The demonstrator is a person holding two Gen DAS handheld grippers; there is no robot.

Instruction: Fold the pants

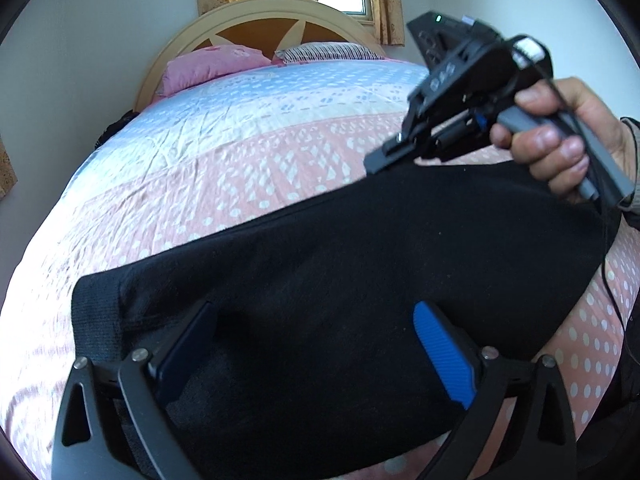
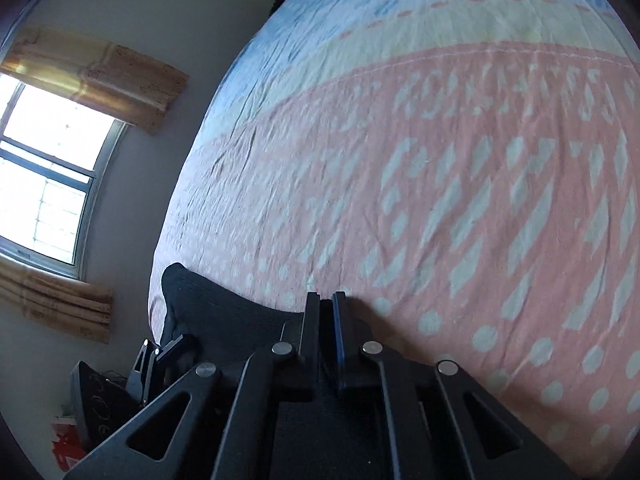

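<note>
One pair of pants (image 1: 328, 264) on the bed, black and knit-looking, lying in a long band across the pink, white-dotted bedspread (image 1: 224, 184). A ribbed cuff or hem shows at the left end in the left wrist view, and the cloth lies mostly flat with a soft fold near that end.

Two grippers in play. The left gripper (image 1: 316, 344) hangs over the near part of the pants, jaws spread wide — nothing clamped, the black cloth simply lies below the gap, and its blue ribbed pad (image 1: 444, 356) is bare. The right gripper (image 2: 326, 320) sits at the far edge of the pants, its fingers drawn tight together; black cloth runs up into the slot between them, so it looks pinched on the pants' edge. One hand (image 1: 560, 136) is visible, wrapped round the right gripper's handle.

Two pillows at the headboard (image 1: 256, 20) — one pink (image 1: 208, 66), one striped (image 1: 328, 51).
</note>
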